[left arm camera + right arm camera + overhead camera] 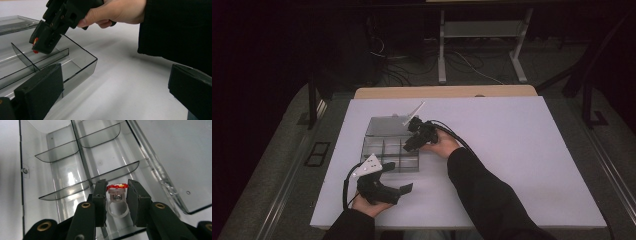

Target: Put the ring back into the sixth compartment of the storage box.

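Where jaws meet: clear-banded ring (117,196).

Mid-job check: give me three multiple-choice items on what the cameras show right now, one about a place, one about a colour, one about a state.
1. Where is the right gripper?
A. Over the clear divided box
B. On the bare table, away from the box
C. On the floor

2. What colour is the top of the ring?
A. Blue
B. Red
C. Green

3. How do the left gripper jaws stand?
A. Shut on the ring
B. Shut on the box wall
C. Open, holding nothing

Key: 1 A, the right gripper view looks down into the compartments. 2 B, a red top sits over a translucent band. 3 C, its own view shows both jaws wide apart over the table.
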Available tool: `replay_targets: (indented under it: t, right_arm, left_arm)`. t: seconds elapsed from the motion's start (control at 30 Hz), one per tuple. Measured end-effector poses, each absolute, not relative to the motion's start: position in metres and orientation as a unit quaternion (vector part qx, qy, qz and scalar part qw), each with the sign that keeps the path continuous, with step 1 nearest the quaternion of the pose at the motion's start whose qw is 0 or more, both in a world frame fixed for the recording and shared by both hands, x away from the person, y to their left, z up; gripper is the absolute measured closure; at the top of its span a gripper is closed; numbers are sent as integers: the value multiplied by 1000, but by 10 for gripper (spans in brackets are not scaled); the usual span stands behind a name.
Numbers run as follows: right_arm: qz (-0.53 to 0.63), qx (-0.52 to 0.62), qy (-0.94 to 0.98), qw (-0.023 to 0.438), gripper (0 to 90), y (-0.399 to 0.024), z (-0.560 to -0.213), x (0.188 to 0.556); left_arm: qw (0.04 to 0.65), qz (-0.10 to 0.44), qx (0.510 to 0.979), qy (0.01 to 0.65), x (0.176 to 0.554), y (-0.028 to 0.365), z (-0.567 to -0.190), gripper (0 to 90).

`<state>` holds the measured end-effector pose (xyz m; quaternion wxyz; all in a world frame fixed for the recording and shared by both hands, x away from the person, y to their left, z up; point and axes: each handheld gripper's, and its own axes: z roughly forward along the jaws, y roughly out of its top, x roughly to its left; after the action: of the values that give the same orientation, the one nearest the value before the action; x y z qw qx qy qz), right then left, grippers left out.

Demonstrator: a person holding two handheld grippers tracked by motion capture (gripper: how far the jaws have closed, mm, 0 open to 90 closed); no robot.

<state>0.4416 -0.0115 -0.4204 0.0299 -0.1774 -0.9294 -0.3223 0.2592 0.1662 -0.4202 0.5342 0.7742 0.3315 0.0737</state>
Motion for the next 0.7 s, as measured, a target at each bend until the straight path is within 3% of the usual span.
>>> replay_targets:
  t: [0.7]
  right_arm:
    - [-335,-201,-921,12,475,-31,-391,427]
  left_arm:
    - [534,72,774,333,258,165,-421,0]
